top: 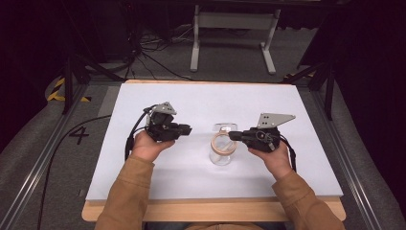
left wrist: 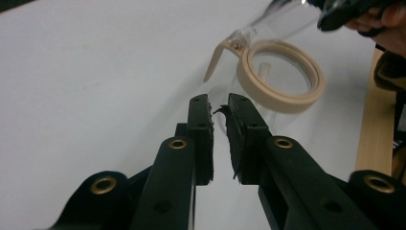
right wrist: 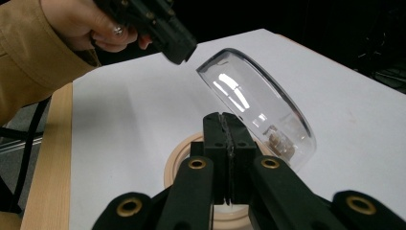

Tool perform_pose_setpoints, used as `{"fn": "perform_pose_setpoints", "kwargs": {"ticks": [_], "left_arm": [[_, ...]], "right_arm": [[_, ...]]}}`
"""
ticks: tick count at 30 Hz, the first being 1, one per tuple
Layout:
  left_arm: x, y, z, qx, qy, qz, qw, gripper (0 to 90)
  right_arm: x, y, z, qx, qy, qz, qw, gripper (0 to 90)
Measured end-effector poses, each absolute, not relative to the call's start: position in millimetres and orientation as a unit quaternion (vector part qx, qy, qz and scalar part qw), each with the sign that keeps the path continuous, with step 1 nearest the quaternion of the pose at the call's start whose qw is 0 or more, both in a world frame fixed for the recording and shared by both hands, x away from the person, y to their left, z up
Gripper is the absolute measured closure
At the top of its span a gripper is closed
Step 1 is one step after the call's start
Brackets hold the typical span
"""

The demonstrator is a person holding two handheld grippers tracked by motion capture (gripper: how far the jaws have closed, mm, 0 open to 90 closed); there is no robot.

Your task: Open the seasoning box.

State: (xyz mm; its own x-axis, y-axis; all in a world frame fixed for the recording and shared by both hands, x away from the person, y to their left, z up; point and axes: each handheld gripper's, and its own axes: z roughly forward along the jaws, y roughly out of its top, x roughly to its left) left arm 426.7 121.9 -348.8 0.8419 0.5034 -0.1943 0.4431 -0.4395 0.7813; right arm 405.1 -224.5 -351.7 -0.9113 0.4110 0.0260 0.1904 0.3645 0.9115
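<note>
Because the jar [top: 221, 152] is clear glass, it probably handles as stiff, smooth and breakable: heavy enough to stand on its own, slippery under hard pads, and unforgiving of a knock against the counter [top: 201, 100]. It stands upright near the middle of the white counter, between the two hands. Its domed clear lid [right wrist: 253, 100] is swung up on a hinge at the far side of the mouth and stands tilted open. A beige sealing ring [left wrist: 282, 76] sits around the mouth, with a small tab [left wrist: 215, 60] sticking out beside the hinge; the ring looks soft and rubbery, so it would give and stretch rather than crack.

The right tool [right wrist: 225, 117] has its jaws pressed together at the lid's edge and, as far as the right gripper view shows, it pinches that rim and holds the lid up. The rim is the sensible place to take hold, since the dome itself offers nothing to pinch. The left tool [left wrist: 219, 103] hangs just left of the jar with its jaws slightly apart and nothing between them. It points toward the ring's tab, which would be the easiest part of the ring to grasp.

Counted: one jar, one lid, one sealing ring, two tools.
</note>
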Motion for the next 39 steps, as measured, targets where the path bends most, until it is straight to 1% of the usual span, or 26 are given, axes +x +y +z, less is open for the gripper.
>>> {"fn": "perform_pose_setpoints", "kwargs": {"ticks": [7,12,19,23,30,34,39], "left_arm": [[417,142,-353,0.855,0.293,0.016,0.428,78.6],[414,149,-357,0.857,0.304,0.011,0.417,77.4],[410,158,-363,0.858,0.316,0.007,0.404,76.2],[409,161,-363,0.86,0.318,0.007,0.4,75.9],[410,160,-364,0.86,0.317,0.008,0.399,75.6],[411,159,-363,0.853,0.326,0.01,0.408,72.6],[410,160,-361,0.851,0.323,0.016,0.413,71.7]], "right_arm": [[417,-228,-347,0.183,0.814,0.543,0.099,89.5],[425,-232,-345,0.187,0.809,0.548,0.1,89.5],[440,-234,-354,0.21,0.804,0.548,0.097,89.5],[444,-234,-359,0.224,0.806,0.537,0.109,89.4],[444,-235,-358,0.227,0.806,0.536,0.11,89.3],[441,-234,-356,0.218,0.807,0.538,0.11,89.1],[437,-234,-353,0.212,0.805,0.543,0.108,87.2]]}}
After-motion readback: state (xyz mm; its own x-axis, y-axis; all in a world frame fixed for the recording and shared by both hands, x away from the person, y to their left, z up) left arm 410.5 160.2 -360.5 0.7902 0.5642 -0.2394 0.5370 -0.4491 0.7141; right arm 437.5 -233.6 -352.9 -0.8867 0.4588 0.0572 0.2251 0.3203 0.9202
